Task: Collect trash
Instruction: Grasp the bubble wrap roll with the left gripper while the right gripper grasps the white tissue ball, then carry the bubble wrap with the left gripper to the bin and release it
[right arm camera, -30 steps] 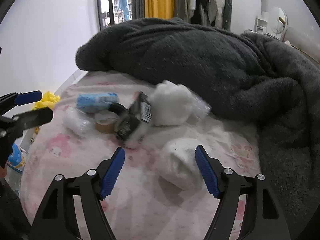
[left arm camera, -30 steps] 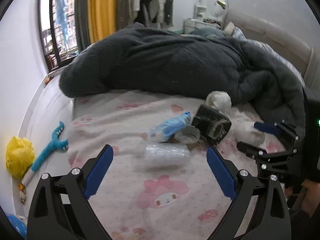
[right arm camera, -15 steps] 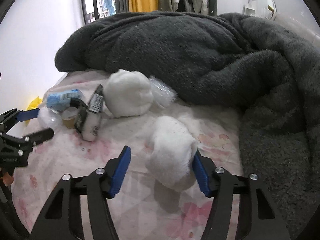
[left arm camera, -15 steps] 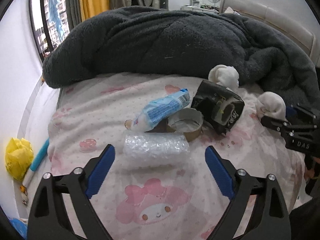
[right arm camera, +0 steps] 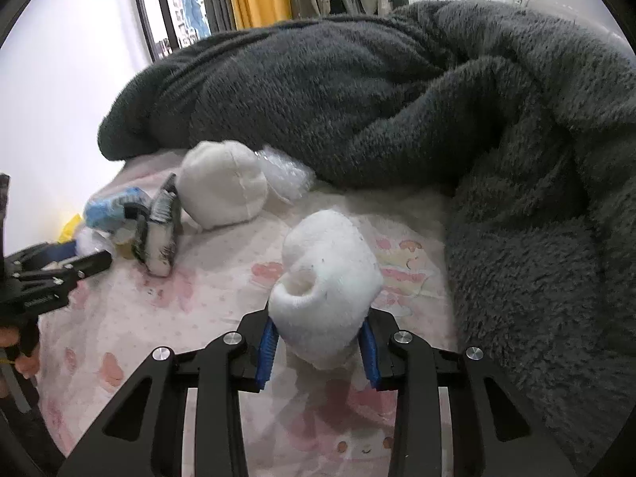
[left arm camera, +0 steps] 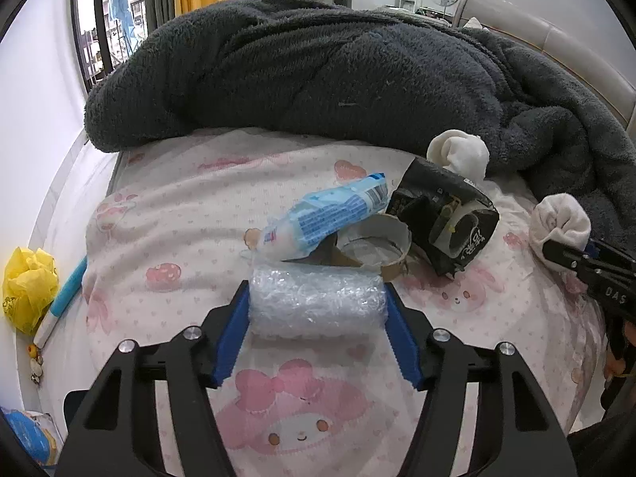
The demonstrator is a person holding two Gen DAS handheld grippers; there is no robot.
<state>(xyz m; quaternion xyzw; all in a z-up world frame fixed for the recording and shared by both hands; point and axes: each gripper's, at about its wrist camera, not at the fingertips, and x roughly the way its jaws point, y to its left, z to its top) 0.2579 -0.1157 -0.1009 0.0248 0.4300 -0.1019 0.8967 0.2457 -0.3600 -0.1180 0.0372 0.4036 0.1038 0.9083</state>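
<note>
**Trash pile on the pink bedsheet, both tongs clamping down**

Trash count: one bubble-wrap roll point(left arm camera: 318, 302) at lower centre, one blue wrapper point(left arm camera: 326, 214), one cardboard tape ring point(left arm camera: 377, 246), one black packet point(left arm camera: 445, 218), two white sock balls. The left gripper point(left arm camera: 318, 318) has just been closing, with its pads touching both ends of the roll. The right gripper point(right arm camera: 318, 342) has been closing too and squeezes the nearer sock ball point(right arm camera: 326, 274). Only the left view catches the yellow bag point(left arm camera: 28, 290) at the left edge; the right view shows loose bubble wrap point(right arm camera: 284, 175) by the grey blanket point(right arm camera: 397, 99).
</note>
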